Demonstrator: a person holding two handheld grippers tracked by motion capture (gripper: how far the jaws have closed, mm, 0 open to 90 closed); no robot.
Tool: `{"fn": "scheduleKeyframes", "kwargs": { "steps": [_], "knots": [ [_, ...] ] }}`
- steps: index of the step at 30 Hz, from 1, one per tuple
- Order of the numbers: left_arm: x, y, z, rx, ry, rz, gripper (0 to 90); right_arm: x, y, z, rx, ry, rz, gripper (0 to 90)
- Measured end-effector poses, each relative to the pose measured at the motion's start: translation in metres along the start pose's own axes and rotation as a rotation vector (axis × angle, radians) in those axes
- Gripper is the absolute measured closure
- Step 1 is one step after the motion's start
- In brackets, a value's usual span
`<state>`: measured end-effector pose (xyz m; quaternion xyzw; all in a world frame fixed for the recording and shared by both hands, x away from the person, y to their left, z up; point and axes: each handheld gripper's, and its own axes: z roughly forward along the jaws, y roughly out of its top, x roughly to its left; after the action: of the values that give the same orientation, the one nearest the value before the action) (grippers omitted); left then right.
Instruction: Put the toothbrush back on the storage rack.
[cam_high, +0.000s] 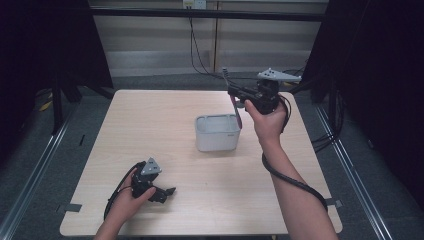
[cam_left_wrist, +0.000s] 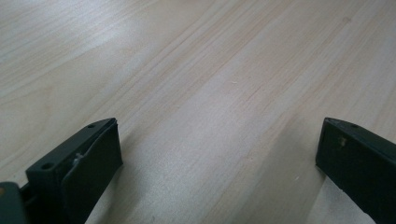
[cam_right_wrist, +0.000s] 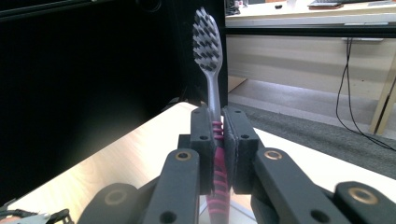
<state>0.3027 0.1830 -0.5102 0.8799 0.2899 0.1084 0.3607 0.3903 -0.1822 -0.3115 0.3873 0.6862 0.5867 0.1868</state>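
Note:
My right gripper (cam_high: 234, 95) is held above the far right of the table, shut on a toothbrush (cam_right_wrist: 211, 70). The toothbrush has a grey neck, a dark and white bristle head pointing up, and a pink ribbed handle (cam_right_wrist: 218, 186) running down between the jaws. In the high view the pink handle (cam_high: 237, 112) hangs toward the right side of a white rectangular bin (cam_high: 217, 132). My left gripper (cam_high: 167, 194) rests low on the table near the front left, its jaws wide apart with bare wood between them; one of its fingers (cam_left_wrist: 88, 163) lies close to the tabletop.
The wooden table (cam_high: 150, 125) has dark floor and metal rails on both sides. Cables hang by the wall behind it. A cable trails from the right gripper along the person's forearm (cam_high: 295, 190).

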Motion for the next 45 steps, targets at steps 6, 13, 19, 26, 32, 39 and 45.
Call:
{"fn": "scheduleKeyframes", "kwargs": {
  "steps": [6,13,19,26,32,39,45],
  "knots": [
    [0.000,0.000,0.000,-0.005,0.007,-0.001,0.0,-0.002,0.000,0.006,0.004,-0.002,0.006,83.5],
    [0.000,0.000,0.000,-0.005,0.007,-0.001,0.0,-0.005,-0.001,0.011,0.000,-0.012,0.010,83.5],
    [0.000,0.000,0.000,-0.005,0.006,-0.002,0.0,-0.007,-0.003,0.015,-0.004,-0.024,0.007,83.5],
    [0.000,0.000,0.000,-0.005,0.006,-0.002,0.0,-0.012,-0.008,0.017,-0.012,-0.034,0.015,83.5],
    [0.000,0.000,0.000,-0.002,0.000,-0.001,0.0,-0.015,-0.011,0.019,-0.014,-0.046,0.010,83.4],
    [0.000,0.000,0.000,-0.002,0.000,0.000,0.0,-0.019,-0.015,0.023,-0.009,-0.063,0.008,83.4],
    [0.000,0.000,0.000,-0.001,0.000,0.000,0.0,-0.023,-0.020,0.027,-0.014,-0.073,0.016,83.4]
  ]
}}
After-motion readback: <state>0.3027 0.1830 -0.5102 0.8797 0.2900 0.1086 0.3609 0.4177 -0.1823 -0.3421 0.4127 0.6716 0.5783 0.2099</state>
